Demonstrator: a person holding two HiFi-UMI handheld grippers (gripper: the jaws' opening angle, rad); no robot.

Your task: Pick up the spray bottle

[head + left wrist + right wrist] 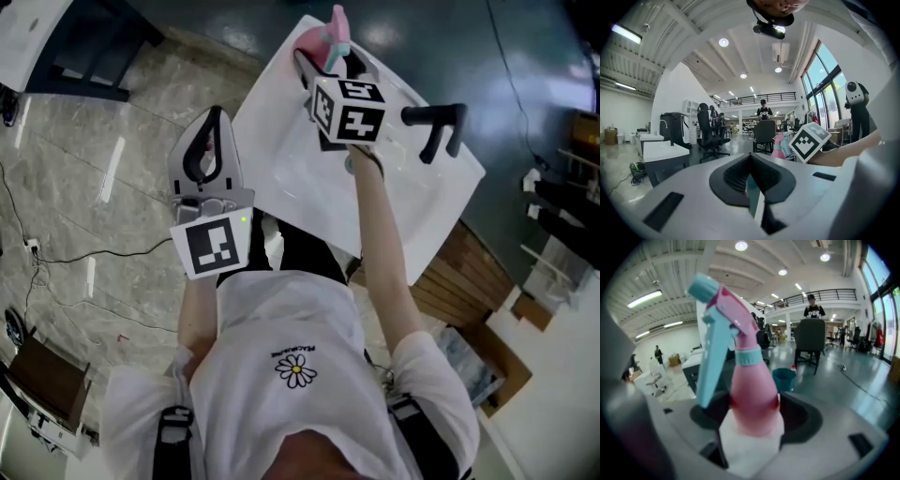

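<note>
Now we're at the approach, and the spray bottle stands upright on the far end of the white table, up at 12 o'clock in the head view. The right gripper reaches out to it on a long arm. Its jaws stand wide apart, one on each side of the pink body, and the bottle rises from the gap between them. In the right gripper view the bottle fills the middle, with the blue trigger head swinging to 11 o'clock. I see no clear squeeze on it, so I'd call this lined up rather than gripped. The width makes sense: the lower body is fat, and the jaws need that room to pass around it. They sit low on the body, which I'd judge the steadier place to close.

Over at 8 o'clock, the left gripper hangs off the table's edge above the floor. Its jaws are together with nothing between them, parked out of the way. A black handled object lies at 3 o'clock of the right gripper, well apart from the bottle.
</note>
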